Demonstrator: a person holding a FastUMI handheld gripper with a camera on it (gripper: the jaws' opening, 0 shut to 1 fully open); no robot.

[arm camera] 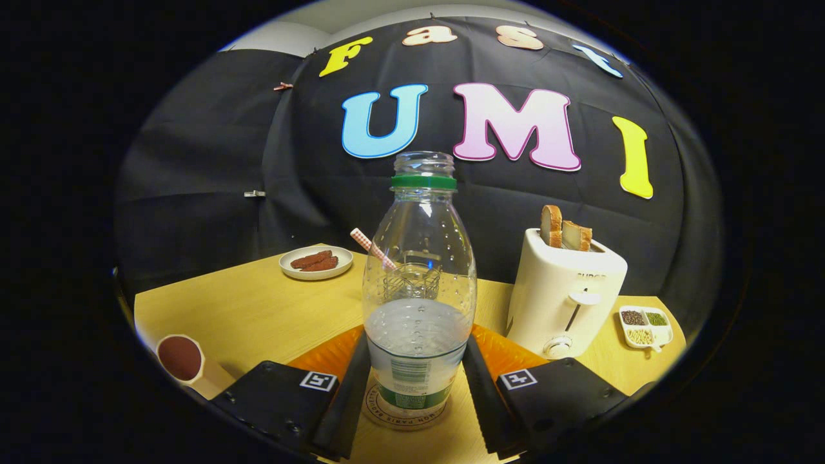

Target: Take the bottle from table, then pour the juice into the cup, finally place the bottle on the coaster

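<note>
bottle (419, 283) sits upright on the coaster (405, 405) with the tool (417, 386) spread either side, so back straight out without nudging it.

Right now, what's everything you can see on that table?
bottle: one, clear with green neck ring, partly full, between the fingers, standing on the coaster
coaster: one, pale, round, under the bottle
cup: one, clear, with a straw, behind the bottle
mat: one, orange, behind the coaster
plate: one, white, brown food, far left
toaster: one, white, bread in it, right
dish: one, white, seeds, beside the toaster
mug: one, cream, near left
table: one, yellow wood
gripper: one, fingers flanking the bottle's sides
</note>
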